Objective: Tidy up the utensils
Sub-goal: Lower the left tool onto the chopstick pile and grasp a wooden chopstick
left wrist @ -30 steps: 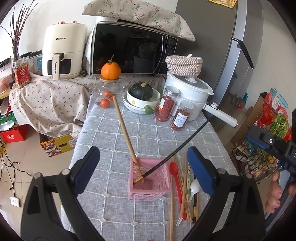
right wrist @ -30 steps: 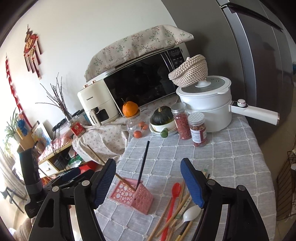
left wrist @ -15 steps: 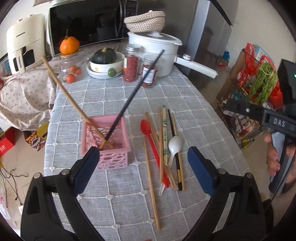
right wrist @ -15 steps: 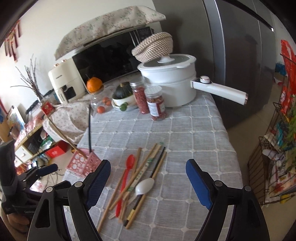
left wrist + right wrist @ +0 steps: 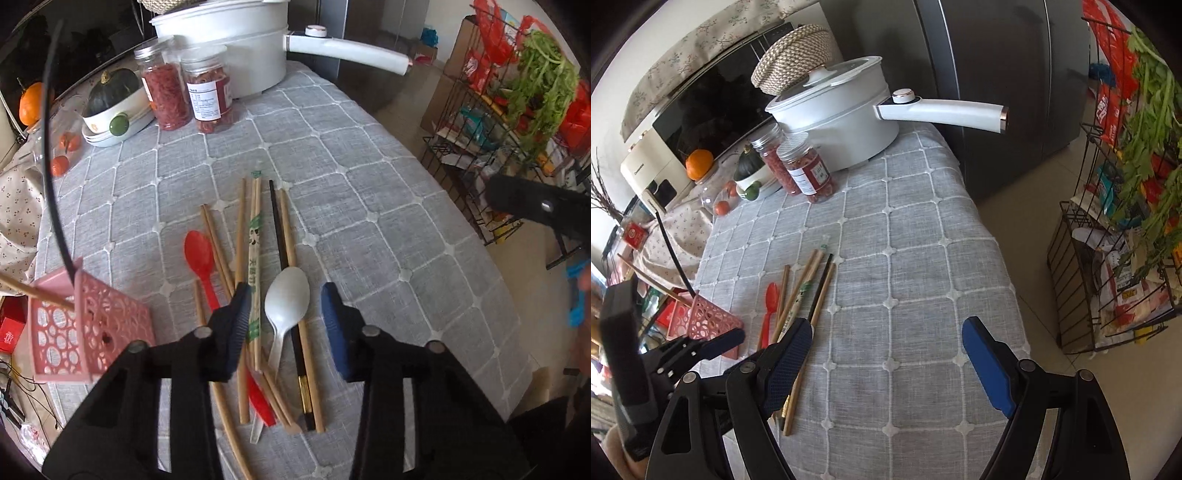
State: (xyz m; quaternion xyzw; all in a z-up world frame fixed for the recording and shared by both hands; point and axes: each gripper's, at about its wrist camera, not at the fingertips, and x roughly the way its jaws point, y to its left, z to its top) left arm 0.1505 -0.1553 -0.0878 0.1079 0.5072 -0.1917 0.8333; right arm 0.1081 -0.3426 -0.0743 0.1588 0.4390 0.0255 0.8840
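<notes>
The pink basket (image 5: 79, 325) stood at the table's edge; just right of it lay the utensil pile. Over the pile the left gripper (image 5: 284, 314) was closing, pads not yet pressing, the white spoon (image 5: 286, 299) between them. Best centre on one piece only. The right gripper (image 5: 886, 354), farther right of the basket, gaped empty.

Both wrist views angled down, close, sharing utensil pile (image 5: 266, 295).

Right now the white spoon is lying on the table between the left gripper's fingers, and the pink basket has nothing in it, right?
Not quite. The pink basket already holds a black chopstick and a wooden one, as the left wrist view shows. The white spoon does lie on the table between the closing left gripper.
</notes>
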